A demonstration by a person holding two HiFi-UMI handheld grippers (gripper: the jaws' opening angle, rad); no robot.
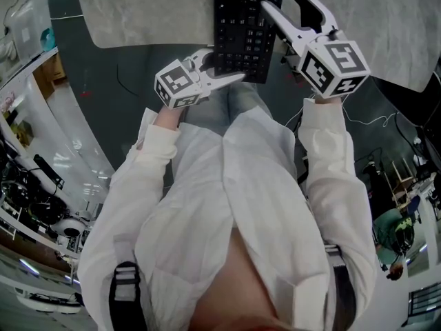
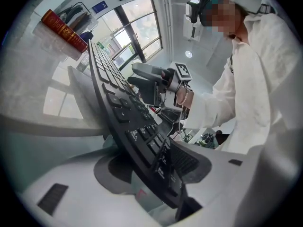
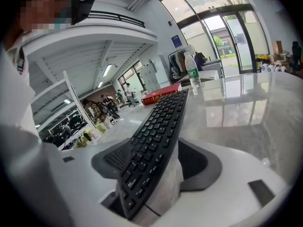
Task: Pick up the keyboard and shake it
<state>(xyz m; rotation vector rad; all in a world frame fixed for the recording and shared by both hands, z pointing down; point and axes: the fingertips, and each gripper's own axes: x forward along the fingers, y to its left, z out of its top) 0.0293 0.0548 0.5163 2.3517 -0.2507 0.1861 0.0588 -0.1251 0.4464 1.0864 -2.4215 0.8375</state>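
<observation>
Table top of pale grey stone fills the upper part of the head view, and we see it again as a wide shiny surface in both gripper views. Below it comes the person's white coat, which covers most of the lower frame, with both sleeves reaching forward.

The black keyboard lies lengthwise away from the person. Its near end sticks out past the table edge, above the grey floor, and whether the far end rests on the stone we cannot tell.

The left gripper has the near left corner of the keyboard between its jaws. In the left gripper view both pads sit against it, so we read this as a firm grip.

The right gripper stands at the right edge of the keyboard with its jaws wide apart. In the right gripper view the keyboard passes between them, close to the textured pad, while bare stone shows between the keyboard and the other pad, so nothing is clamped.

Beyond the far end of the keyboard a red book lies on the table. Just beside it stands a clear bottle. A thin white cable lies on the floor, right of the person.
</observation>
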